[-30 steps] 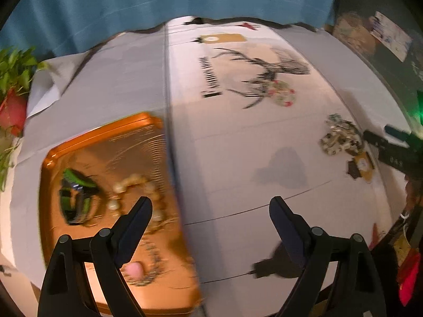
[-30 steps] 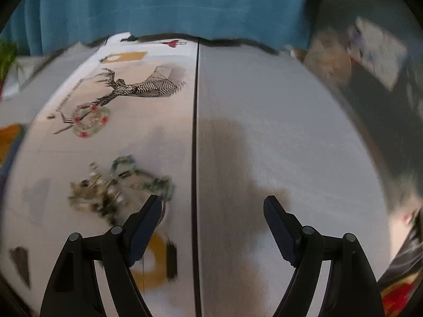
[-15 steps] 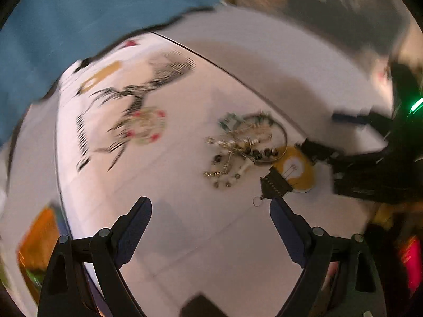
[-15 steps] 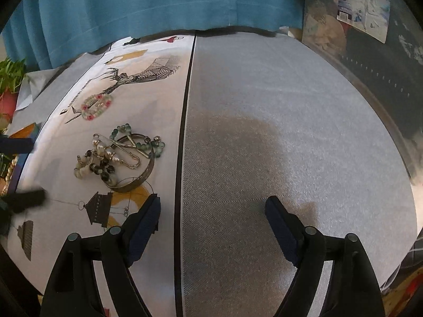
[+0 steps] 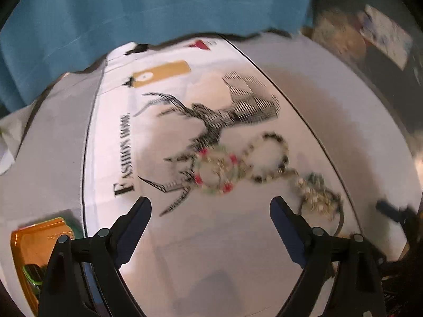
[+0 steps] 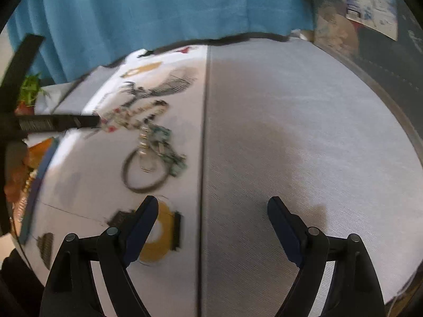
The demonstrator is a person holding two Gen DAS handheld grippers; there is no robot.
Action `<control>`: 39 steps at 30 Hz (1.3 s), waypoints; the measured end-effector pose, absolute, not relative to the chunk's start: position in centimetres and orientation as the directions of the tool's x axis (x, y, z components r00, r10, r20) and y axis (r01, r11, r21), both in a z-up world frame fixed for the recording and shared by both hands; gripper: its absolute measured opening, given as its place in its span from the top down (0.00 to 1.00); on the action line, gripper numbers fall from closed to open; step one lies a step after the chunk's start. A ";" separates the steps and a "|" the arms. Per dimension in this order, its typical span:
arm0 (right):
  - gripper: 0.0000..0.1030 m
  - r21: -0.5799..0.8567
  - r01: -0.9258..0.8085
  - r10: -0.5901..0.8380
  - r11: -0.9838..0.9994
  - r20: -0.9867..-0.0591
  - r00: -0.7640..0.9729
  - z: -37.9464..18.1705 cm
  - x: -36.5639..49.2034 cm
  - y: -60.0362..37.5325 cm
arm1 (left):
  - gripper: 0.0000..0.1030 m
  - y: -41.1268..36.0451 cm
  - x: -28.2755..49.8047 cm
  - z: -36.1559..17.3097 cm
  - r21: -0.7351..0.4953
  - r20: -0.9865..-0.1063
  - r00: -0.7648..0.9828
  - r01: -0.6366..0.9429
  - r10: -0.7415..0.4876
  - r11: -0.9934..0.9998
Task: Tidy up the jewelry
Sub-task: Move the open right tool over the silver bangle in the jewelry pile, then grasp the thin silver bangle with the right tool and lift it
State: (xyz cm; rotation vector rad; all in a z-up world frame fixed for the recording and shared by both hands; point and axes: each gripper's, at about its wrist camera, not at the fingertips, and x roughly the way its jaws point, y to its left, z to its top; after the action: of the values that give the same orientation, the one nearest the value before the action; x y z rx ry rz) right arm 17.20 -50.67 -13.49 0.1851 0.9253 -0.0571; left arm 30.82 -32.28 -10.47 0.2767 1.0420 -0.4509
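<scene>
Presently, both views motion-blurred; fine detail of the pieces not readable.

Left gripper [image 5: 210, 214]: jaws spread wide, nothing between them; hovers over the printed cloth, tips pointing toward the deer print.

Right gripper [image 6: 211, 212]: jaws likewise wide apart, empty; left finger over the yellow ring motif [image 6: 156, 240], right finger over the grey cloth [image 6: 304, 132].

Jewelry pile [image 5: 320, 198]: tangle of pearly and green beads lying on a dark bangle [image 6: 144, 170], just beyond the left gripper's right fingertip, near the black seam [image 6: 202, 158] between the two cloths.

Dark beaded bracelet [image 5: 269, 158]: lies flat on the printed cloth, touching the pile on one side and resting beside the wreath print on the other.

Wreath print [image 5: 216, 171]: red and green ring, part of the cloth's deer design [image 5: 211, 124]; cannot tell under blur whether any loose piece overlaps it.

Printed cloth [image 5: 111, 137]: white, lettering "FASHION HOME" along its left side.

Orange tray [image 5: 34, 240]: bottom left of the left view, well apart from the pile; green object [image 5: 30, 272] inside at its near edge; contents otherwise out of frame.

Backdrop: blue curtain [image 6: 148, 8] behind the table; potted plant [image 6: 29, 92] at far left.
</scene>
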 end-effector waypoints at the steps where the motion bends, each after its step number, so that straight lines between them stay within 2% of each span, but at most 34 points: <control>1: 0.18 0.138 0.106 0.046 0.985 -0.794 0.607 -13.4 17.4 -50.2 | 0.13 -32.4 30.4 -10.6 -0.004 -0.877 0.414 0.500 -0.243 0.866; 6: 0.18 0.093 0.060 0.039 0.994 -0.798 0.601 -13.9 17.9 -48.4 | 0.13 -34.8 28.5 -10.4 -0.015 -0.875 0.374 0.616 -0.309 0.788; 12: 0.17 0.084 0.068 0.027 0.994 -0.798 0.602 -14.0 17.9 -48.8 | 0.13 -38.1 27.4 -11.5 -0.047 -0.912 0.250 0.722 -0.324 0.690; 14: 0.17 0.082 0.068 0.024 0.994 -0.798 0.603 -14.0 17.9 -48.9 | 0.11 -39.6 26.5 -12.5 0.025 -0.926 0.259 0.769 -0.275 0.639; 15: 0.17 0.079 0.067 0.023 0.995 -0.797 0.604 -14.0 17.9 -49.0 | 0.08 -40.0 26.4 -12.9 0.070 -0.923 0.291 0.768 -0.250 0.637; 18: 0.17 0.051 0.056 0.007 0.997 -0.797 0.604 -14.1 17.9 -48.9 | 0.10 -40.5 28.1 -13.2 0.165 -0.906 0.392 0.673 -0.158 0.721; 20: 0.17 0.052 0.055 0.008 0.997 -0.795 0.607 -14.0 17.9 -49.1 | 0.11 -39.5 29.6 -12.0 0.126 -0.877 0.443 0.588 -0.187 0.799; 22: 0.17 0.067 0.058 0.018 0.996 -0.792 0.611 -14.0 17.9 -49.2 | 0.11 -37.6 30.7 -10.4 0.032 -0.838 0.481 0.515 -0.258 0.857; 25: 0.17 0.093 0.066 0.032 0.993 -0.785 0.619 -14.0 18.2 -49.7 | 0.11 -35.8 31.8 -9.6 -0.058 -0.840 0.451 0.480 -0.303 0.875; 32: 0.17 0.139 0.002 0.107 0.990 -0.768 0.632 -14.1 19.7 -48.7 | 0.11 -34.7 31.7 -10.0 -0.018 -0.863 0.431 0.495 -0.263 0.869; 36: 0.14 0.048 -0.044 0.065 0.998 -0.793 0.606 -14.5 21.5 -46.2 | 0.11 -33.8 31.7 -10.3 -0.024 -0.872 0.417 0.485 -0.256 0.874; 39: 0.15 -0.007 -0.063 0.031 0.998 -0.808 0.589 -14.7 22.7 -45.0 | 0.11 -32.9 31.5 -10.4 -0.032 -0.876 0.410 0.476 -0.253 0.879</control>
State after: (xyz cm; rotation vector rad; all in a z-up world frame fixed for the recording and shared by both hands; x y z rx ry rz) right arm 22.68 -45.03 -14.71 -0.0361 0.9398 0.0549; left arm 31.49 -32.89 -10.43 0.2371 1.0539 -0.4642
